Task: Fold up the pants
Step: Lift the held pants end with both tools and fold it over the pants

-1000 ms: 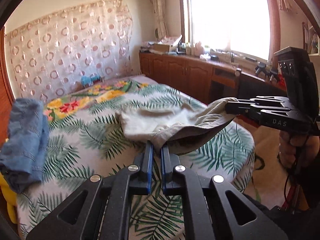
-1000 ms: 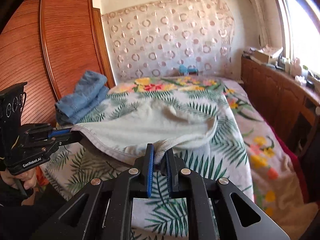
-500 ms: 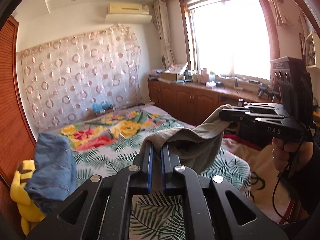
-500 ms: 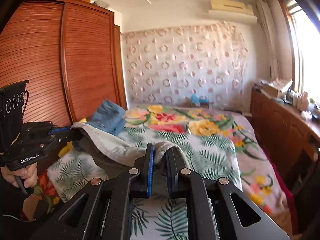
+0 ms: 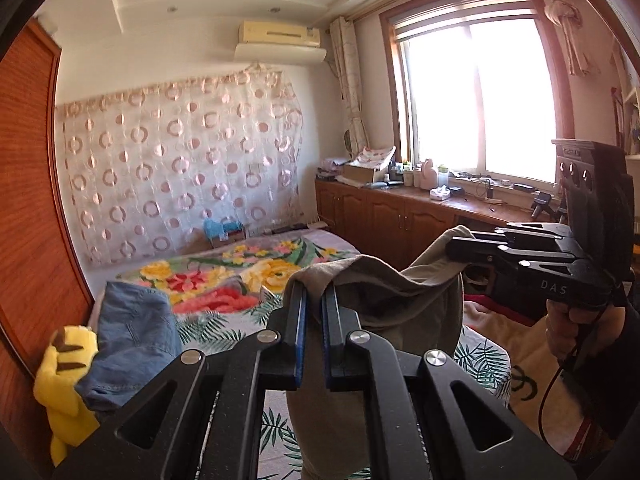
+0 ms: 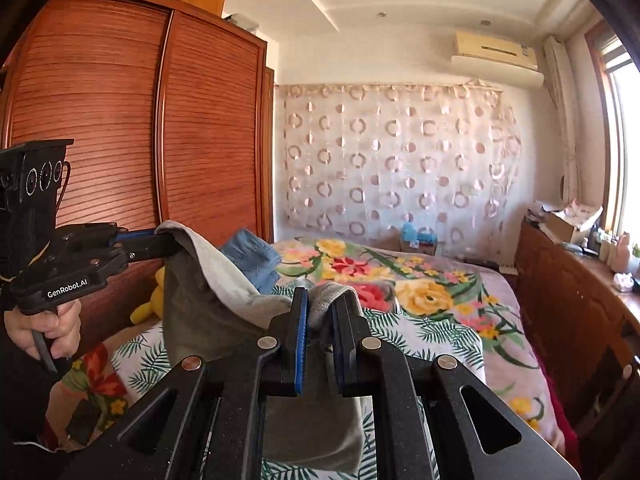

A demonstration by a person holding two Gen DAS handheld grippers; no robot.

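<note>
Currently, both grippers hold the grey-beige pants [image 5: 400,292] in the air above the bed [image 6: 460,312], with the cloth hanging down in folds between and below them. Left gripper [image 5: 314,304]: its 2 fingers [image 5: 298,320] are closed to a narrow gap, pinching a bunched edge of the pants. Right gripper [image 6: 320,312]: fingers [image 6: 300,320] likewise nearly together, clamped on another bunched edge. In the left wrist view the right gripper appears at the right, its tips buried in the cloth; in the right wrist view the left gripper [image 6: 160,240] appears at the left, gripping a corner. The bed carries a floral and palm-leaf sheet. A pile of blue denim [image 5: 132,344] lies at the wardrobe side of the bed, touching a yellow plush toy [image 5: 64,380].
</note>
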